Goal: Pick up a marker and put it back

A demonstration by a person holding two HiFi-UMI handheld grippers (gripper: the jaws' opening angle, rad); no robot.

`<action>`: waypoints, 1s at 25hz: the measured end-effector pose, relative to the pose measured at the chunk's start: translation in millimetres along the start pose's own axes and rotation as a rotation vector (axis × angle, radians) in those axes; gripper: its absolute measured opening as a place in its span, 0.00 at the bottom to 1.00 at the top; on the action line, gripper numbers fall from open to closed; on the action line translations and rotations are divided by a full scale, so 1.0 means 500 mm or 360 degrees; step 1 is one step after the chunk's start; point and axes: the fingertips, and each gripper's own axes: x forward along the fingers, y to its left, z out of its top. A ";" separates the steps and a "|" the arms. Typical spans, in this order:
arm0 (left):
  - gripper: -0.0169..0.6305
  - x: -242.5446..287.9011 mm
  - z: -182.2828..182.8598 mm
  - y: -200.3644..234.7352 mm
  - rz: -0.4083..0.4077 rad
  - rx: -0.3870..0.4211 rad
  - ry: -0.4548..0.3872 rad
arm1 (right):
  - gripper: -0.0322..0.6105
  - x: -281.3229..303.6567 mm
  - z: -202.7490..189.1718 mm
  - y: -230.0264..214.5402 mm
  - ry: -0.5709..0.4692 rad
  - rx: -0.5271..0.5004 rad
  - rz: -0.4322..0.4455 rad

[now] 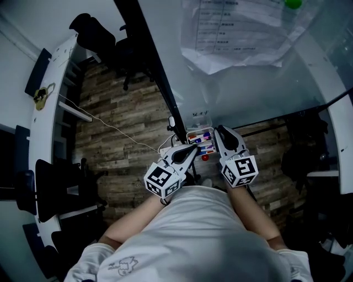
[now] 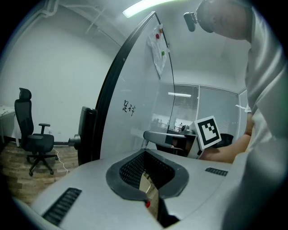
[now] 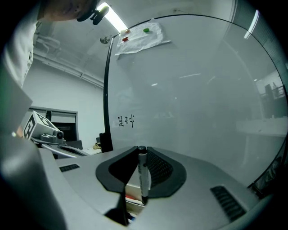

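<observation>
We find the right gripper [image 1: 220,132] with its jaws clamped on a black marker [image 3: 143,175]. The marker stands upright between the pads, its cap at the jaw tips, in front of the whiteboard [image 1: 248,93]. In the head view this gripper sits at the right end of the marker tray [image 1: 199,130], which is fixed at the board's lower edge and holds red and blue markers [image 1: 199,141]. The left gripper [image 2: 145,155] has its jaws together at the tips with nothing between them, and it lies just beside the tray's left end. The two grippers are near each other but apart. Some handwriting [image 3: 126,120] shows on the board, and paper sheets [image 1: 237,33] hang higher up under a green magnet [image 1: 293,3]. An office chair [image 2: 33,139] stands well off to the left.
</observation>
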 end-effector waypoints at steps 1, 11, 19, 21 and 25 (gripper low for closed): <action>0.03 0.000 -0.002 0.006 0.0006 -0.0009 0.0005 | 0.16 0.005 -0.008 0.000 0.0017 0.0011 0.0006; 0.03 0.021 -0.045 0.019 -0.0034 -0.0082 0.0083 | 0.16 0.028 -0.093 -0.024 0.0183 0.0178 -0.0027; 0.03 0.026 -0.047 0.026 -0.0042 -0.0102 0.0062 | 0.16 0.035 -0.118 -0.036 0.0251 0.0193 -0.0055; 0.03 0.028 -0.049 0.022 -0.0057 -0.0107 0.0058 | 0.16 0.034 -0.121 -0.036 0.0258 0.0191 -0.0057; 0.03 0.029 -0.054 0.025 -0.0047 -0.0120 0.0061 | 0.16 0.037 -0.128 -0.032 0.0291 0.0183 -0.0041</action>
